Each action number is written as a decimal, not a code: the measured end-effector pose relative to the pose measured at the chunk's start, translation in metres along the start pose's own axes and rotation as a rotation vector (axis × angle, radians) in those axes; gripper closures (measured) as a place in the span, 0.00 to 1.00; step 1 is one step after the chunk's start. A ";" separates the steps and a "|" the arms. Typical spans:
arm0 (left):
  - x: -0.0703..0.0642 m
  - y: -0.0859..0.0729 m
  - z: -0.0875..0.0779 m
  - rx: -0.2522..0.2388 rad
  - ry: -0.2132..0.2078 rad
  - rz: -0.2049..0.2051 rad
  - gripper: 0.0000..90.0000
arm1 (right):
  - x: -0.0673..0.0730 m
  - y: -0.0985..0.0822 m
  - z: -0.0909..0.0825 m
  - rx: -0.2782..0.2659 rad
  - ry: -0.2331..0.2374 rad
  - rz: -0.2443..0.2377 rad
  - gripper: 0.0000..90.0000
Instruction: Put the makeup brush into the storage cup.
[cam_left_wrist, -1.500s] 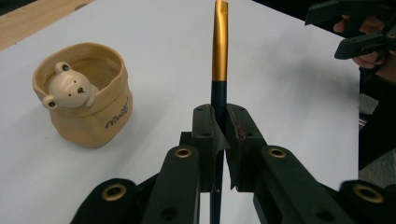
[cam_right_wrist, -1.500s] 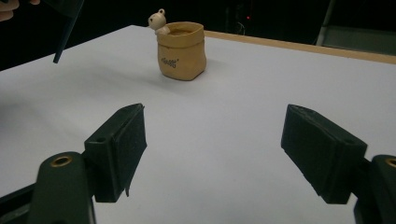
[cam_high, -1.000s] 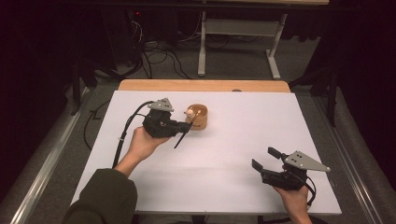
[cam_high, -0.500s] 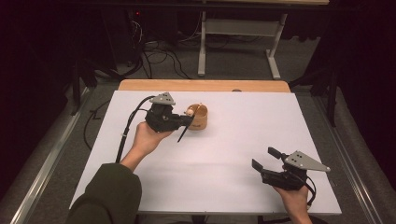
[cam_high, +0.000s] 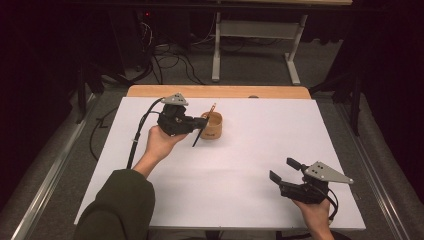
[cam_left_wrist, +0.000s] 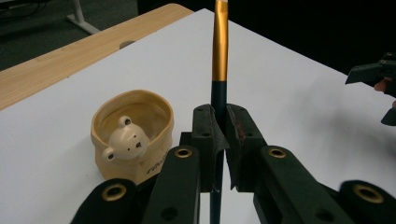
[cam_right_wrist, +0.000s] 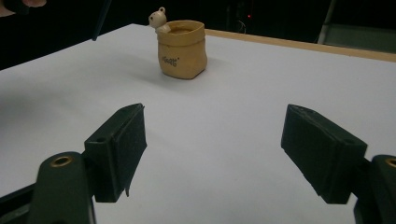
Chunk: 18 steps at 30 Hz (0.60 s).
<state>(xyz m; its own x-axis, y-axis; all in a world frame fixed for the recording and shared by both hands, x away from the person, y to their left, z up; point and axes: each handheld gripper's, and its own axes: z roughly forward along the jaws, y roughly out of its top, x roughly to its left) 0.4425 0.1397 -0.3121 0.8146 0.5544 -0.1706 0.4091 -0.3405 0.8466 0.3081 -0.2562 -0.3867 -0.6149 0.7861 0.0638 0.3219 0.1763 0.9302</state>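
Observation:
A tan sack-shaped cup (cam_high: 213, 128) with a small bear figure on its rim stands on the white table (cam_high: 260, 130), left of centre towards the far side. My left gripper (cam_high: 202, 121) hovers just left of the cup, shut on a slim pen (cam_high: 196, 140) with a dark lower shaft and a gold upper part. In the left gripper view the pen (cam_left_wrist: 220, 46) rises between the pads of the left gripper (cam_left_wrist: 223, 130), with the cup (cam_left_wrist: 133, 135) to the left. My right gripper (cam_high: 282, 169) rests near the front right, open and empty. The right gripper view shows the right gripper (cam_right_wrist: 212, 140) wide apart, the cup (cam_right_wrist: 182, 49) far ahead.
A wooden strip (cam_high: 220, 91) borders the table's far edge. Beyond it are a dark floor with cables (cam_high: 170, 65) and a white desk frame (cam_high: 255, 35). A green sleeve (cam_high: 117, 210) comes in at the bottom left.
The left gripper has shifted slightly away from the person with the pen, whose gold end now shows by the cup's rim. The right gripper has stayed put.

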 end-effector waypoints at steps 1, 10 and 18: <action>0.000 0.001 0.000 -0.001 0.001 0.000 0.92 | 0.000 0.000 0.000 0.000 0.000 0.000 0.26; 0.009 0.006 0.005 -0.036 0.003 -0.037 0.92 | 0.000 0.000 0.000 0.000 0.002 0.000 0.26; 0.010 0.008 0.009 -0.046 0.012 -0.037 0.92 | 0.000 0.000 0.000 0.002 0.004 -0.003 0.26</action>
<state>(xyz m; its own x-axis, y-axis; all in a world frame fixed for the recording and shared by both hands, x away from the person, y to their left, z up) 0.4577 0.1354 -0.3113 0.7944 0.5748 -0.1964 0.4192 -0.2848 0.8621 0.3082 -0.2560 -0.3867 -0.6190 0.7830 0.0622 0.3212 0.1800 0.9298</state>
